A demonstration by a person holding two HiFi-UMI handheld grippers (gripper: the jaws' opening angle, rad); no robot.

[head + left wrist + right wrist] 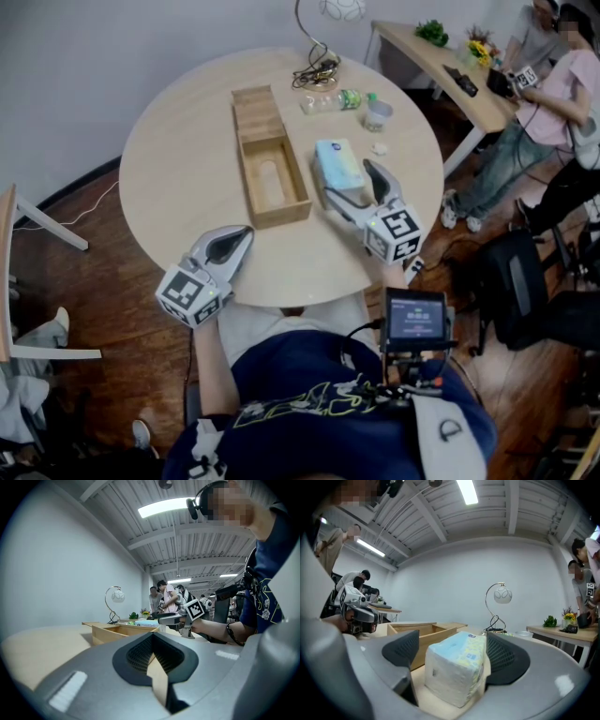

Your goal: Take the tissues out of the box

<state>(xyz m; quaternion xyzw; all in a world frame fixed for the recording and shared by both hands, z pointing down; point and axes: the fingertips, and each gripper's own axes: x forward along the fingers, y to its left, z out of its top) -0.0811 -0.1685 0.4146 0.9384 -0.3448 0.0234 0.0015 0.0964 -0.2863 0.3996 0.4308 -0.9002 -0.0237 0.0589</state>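
Right gripper [347, 180] held level over the round bench [178, 159]. Its fingers [401, 653] are spread wide and released.

Tissue pack [337, 161] lies flat on the bench between those fingers, already out of the box. The finger on the box side stands clear of the pack, with a gap showing. The other finger sits just beside it (contact there not certain).

Wooden box [281, 217] is just outside the clear finger, open-topped. Its lid [258, 111] lies end to end with the box's far end.

Beyond the right fingertips are a plastic bottle [342, 99], a cup [378, 114] and a lamp [499, 606].

Left gripper [242, 234] rests at the near edge of the bench. Its fingers [140, 656] are clenched tip to tip, holding nothing. The box's near corner is near those fingertips, and the pack is well apart from them, past the box.
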